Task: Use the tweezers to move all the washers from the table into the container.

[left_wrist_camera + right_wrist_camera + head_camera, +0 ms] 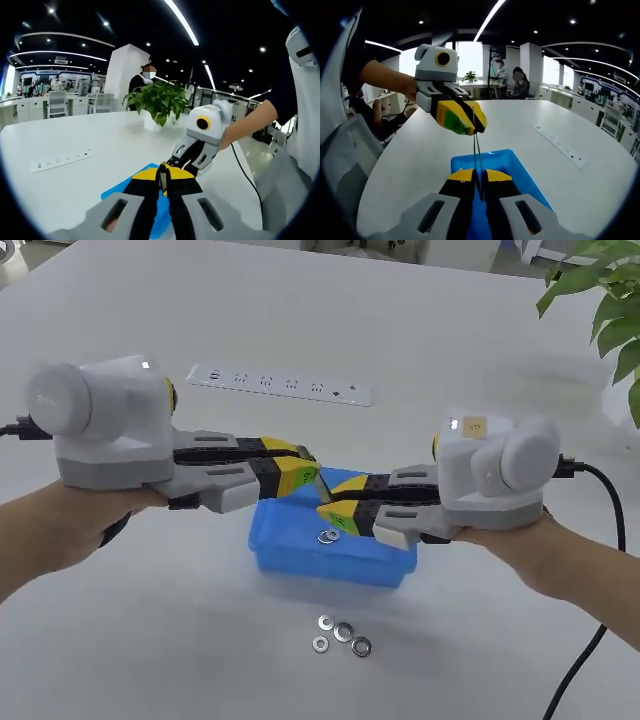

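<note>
White matte bench, smooth. Blue rectangular plastic container sits at centre, its far side covered by both tools. One flat metal ring washer lies inside. Four small silver washers are clustered on the bench just before it. Thin metal tweezers bridge left gripper and right gripper. Both sets of fingers are clenched on them, and the tweezers' ends are hidden between the fingers.

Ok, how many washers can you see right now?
5 washers: four clustered on the table in front of the blue container, one inside it. Others may be hidden in the container.
</note>
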A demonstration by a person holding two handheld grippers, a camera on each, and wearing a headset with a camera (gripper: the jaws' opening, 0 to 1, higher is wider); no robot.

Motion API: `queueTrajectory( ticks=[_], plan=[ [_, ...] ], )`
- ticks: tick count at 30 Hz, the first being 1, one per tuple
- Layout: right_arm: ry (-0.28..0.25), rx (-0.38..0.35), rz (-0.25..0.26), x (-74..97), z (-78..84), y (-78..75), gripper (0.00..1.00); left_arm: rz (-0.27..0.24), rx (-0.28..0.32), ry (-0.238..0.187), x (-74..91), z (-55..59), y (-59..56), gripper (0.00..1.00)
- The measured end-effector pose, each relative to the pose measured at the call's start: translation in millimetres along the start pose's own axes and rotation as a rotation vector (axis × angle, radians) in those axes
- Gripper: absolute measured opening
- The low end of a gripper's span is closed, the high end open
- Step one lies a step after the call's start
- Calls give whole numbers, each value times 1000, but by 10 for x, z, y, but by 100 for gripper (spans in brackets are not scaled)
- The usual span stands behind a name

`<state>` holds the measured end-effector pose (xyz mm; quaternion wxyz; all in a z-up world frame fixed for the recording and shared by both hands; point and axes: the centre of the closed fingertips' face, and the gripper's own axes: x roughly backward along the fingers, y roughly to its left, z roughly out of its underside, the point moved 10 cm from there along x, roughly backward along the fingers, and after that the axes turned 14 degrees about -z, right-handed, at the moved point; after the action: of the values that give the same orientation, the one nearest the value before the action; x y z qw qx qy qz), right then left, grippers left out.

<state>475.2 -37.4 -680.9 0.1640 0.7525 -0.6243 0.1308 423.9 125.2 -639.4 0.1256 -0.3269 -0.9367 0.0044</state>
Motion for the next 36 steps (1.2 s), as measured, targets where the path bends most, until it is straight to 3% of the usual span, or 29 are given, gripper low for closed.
queueTrajectory(
  ticks=[11, 13, 15, 25, 36],
  plan=[
    [15, 13, -5, 20, -34, 17, 8, 24, -86, 6, -8, -74, -74, 7],
    [14, 8, -9, 9, -37, 24, 9, 2, -126, -1, -7, -91, -50, 4],
    [11, 10, -16, 1, -56, 34, 9, 36, -132, -7, 9, -103, -77, 4],
    [17, 16, -15, 3, -120, 68, 10, 33, -150, -12, 34, -143, -78, 4],
    [57, -1, 30, 67, -146, 77, 13, 18, -198, -35, 51, -266, -139, 4]
  ],
)
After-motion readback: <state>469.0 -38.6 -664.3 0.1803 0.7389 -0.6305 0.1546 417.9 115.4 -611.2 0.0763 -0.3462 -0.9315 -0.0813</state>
